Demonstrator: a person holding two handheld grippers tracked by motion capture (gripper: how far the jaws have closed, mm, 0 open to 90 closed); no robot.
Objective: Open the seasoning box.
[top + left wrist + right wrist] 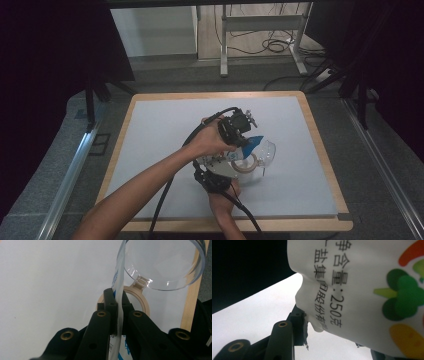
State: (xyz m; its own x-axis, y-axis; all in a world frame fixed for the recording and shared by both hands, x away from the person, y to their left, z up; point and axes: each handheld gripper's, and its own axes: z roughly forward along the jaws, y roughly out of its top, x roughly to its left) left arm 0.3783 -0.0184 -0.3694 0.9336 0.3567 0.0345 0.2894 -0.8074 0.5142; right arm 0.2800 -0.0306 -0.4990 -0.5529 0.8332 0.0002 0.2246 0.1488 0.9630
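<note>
A white salt bag (222,161) with a blue corner is held over the table between both grippers. My left gripper (243,141) is shut on its thin top edge (119,287), as the left gripper view (117,303) shows. My right gripper (214,174) holds the lower end; in the right gripper view (329,333) one finger (298,322) pinches the printed bag (362,290) and the bag hides the other. A clear plastic jar (268,151) lies on its side just beyond the bag, its open mouth (162,265) facing my left gripper. A tan lid ring (245,164) hangs at its hinge (142,298).
The white table top (165,130) has a wooden rim (320,150), with open surface left, behind and right of the jar. Cables trail from both grippers toward the near edge. Beyond the table stand a metal frame (260,30) and floor cables.
</note>
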